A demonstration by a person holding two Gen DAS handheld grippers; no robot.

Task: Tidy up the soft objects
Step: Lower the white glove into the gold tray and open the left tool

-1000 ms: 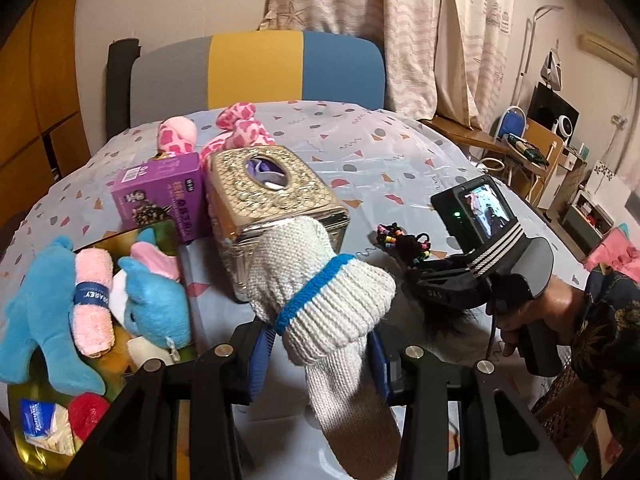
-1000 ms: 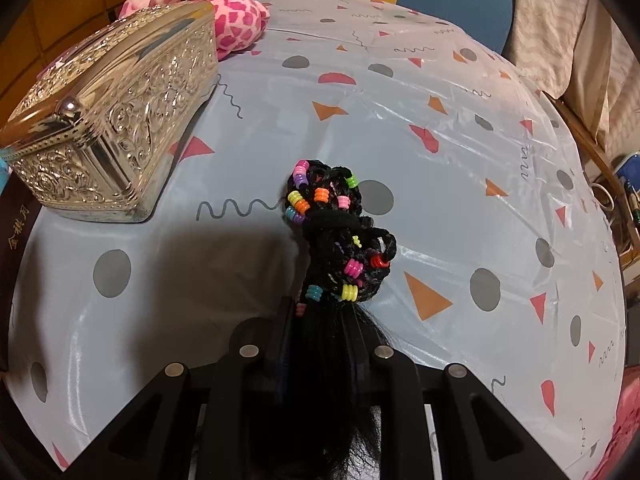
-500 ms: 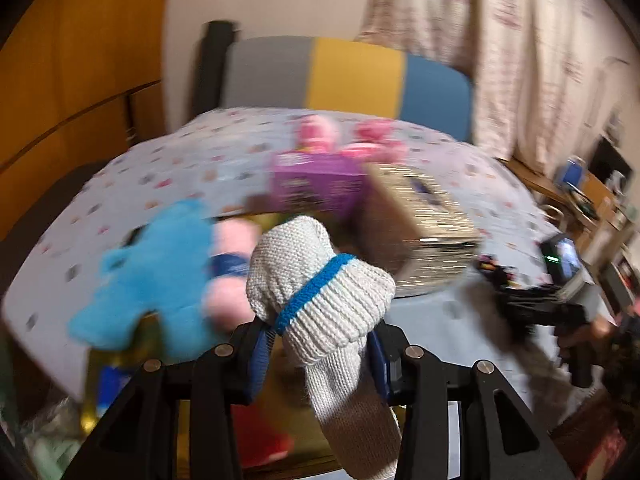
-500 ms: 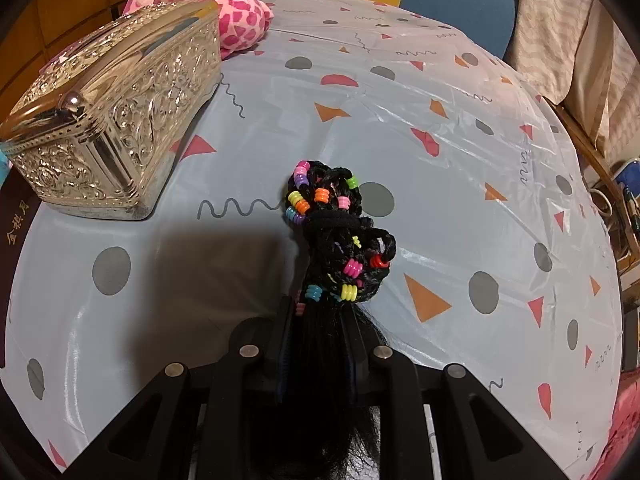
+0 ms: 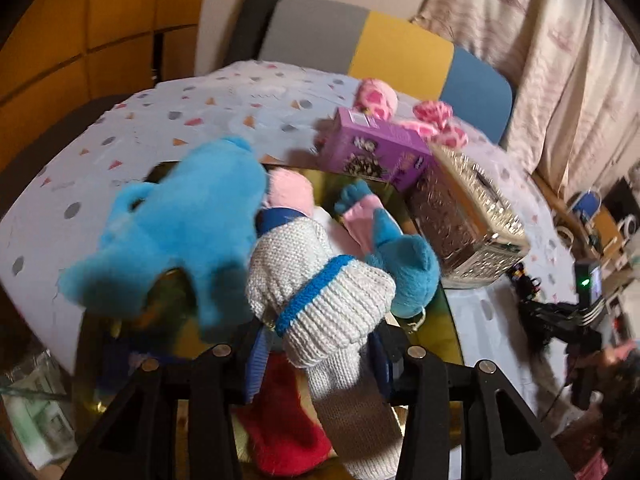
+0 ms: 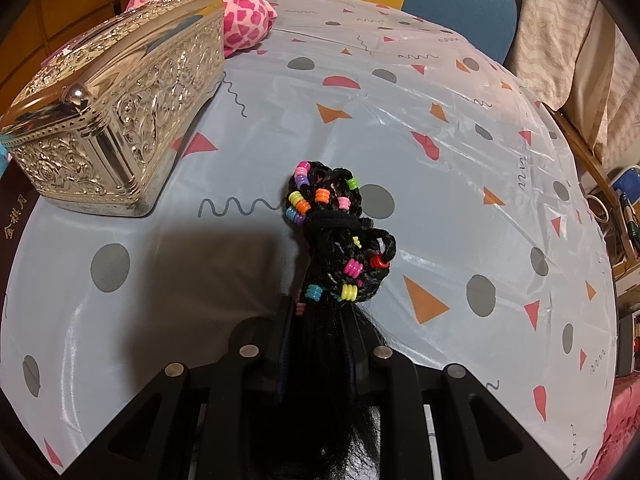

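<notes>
Swinging away from the silver box [image 5: 468, 224], the left tool [image 5: 320, 344] now hangs over the gold tray [image 5: 436, 336] that sits just beside that box, on the side away from the right tool. Its jaws have just been easing apart a little, yet the knitted glove [image 5: 320, 284], grey-white with a blue band, is still between them and still gripped, its cuff drooping toward the camera. Below the glove, in the tray, lie a big blue plush toy [image 5: 180, 232], a pink rolled towel [image 5: 290, 192], a smaller blue plush [image 5: 404, 264] and something red and fuzzy [image 5: 284, 432]. A purple carton [image 5: 372, 152] stands touching the box's far end, with a pink spotted plush [image 6: 240, 12] behind it. On the other side of the box, the right tool [image 6: 316, 344] has not moved: its jaws stay nearly closed on the black hairpiece [image 6: 340, 240] strung with coloured beads, whose beaded end rests on the patterned surface [image 6: 440, 120], well apart from the box.
</notes>
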